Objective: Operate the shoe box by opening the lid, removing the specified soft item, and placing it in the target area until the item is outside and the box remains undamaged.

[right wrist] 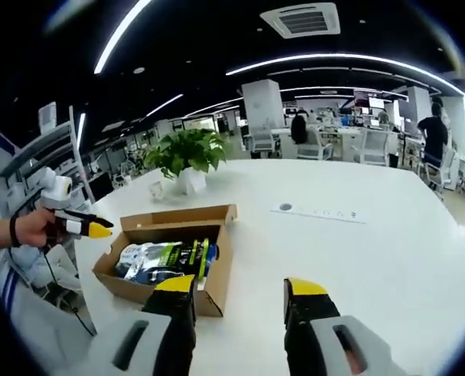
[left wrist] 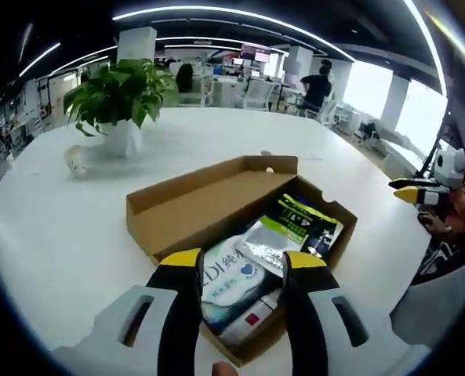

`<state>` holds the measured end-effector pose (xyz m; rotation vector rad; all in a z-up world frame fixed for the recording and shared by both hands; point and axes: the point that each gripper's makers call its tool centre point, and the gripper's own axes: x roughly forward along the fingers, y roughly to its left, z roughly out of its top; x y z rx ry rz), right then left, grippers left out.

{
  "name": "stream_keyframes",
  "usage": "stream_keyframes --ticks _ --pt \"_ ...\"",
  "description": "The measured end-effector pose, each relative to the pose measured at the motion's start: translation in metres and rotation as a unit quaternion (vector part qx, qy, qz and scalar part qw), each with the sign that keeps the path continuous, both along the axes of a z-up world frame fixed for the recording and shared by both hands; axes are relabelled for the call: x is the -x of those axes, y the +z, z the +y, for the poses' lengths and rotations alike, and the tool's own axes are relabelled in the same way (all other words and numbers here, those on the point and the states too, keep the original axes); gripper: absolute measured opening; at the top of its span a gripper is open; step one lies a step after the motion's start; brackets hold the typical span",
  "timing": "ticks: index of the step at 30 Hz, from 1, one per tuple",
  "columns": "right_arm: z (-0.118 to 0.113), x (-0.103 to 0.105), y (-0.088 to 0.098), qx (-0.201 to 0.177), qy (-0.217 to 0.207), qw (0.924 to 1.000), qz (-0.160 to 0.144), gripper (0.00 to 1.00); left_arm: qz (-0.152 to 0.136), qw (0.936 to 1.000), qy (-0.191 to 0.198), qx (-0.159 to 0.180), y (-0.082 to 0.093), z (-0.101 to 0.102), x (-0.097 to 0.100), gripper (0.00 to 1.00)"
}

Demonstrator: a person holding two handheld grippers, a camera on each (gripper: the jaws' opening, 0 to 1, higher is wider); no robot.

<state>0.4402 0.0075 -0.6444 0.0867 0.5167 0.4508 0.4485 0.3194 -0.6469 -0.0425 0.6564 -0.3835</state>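
Observation:
An open cardboard shoe box sits on the white table, its lid folded back towards the far side. Inside lie a white soft pack with blue print, a silver-green pouch and a black-green pouch. My left gripper hovers open just over the box's near edge, above the white pack, holding nothing. The right gripper shows off to the right, held by a hand. In the right gripper view the box lies left of my open, empty right gripper; the left gripper hangs over the box's left end.
A potted plant and a small white object stand on the table beyond the box. A flat socket strip lies farther right. Office chairs and a person are past the table's far edge.

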Motion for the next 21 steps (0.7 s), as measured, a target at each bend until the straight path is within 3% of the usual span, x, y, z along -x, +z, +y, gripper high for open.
stream_keyframes --ticks 13,21 --pt "-0.007 0.025 -0.010 -0.005 -0.003 1.0000 0.003 0.42 0.018 0.9998 -0.002 0.005 -0.015 -0.008 0.008 0.40" --pt "-0.002 0.032 -0.022 -0.007 0.000 0.9999 0.016 0.42 0.045 0.9984 0.004 0.036 -0.030 -0.018 0.009 0.40"
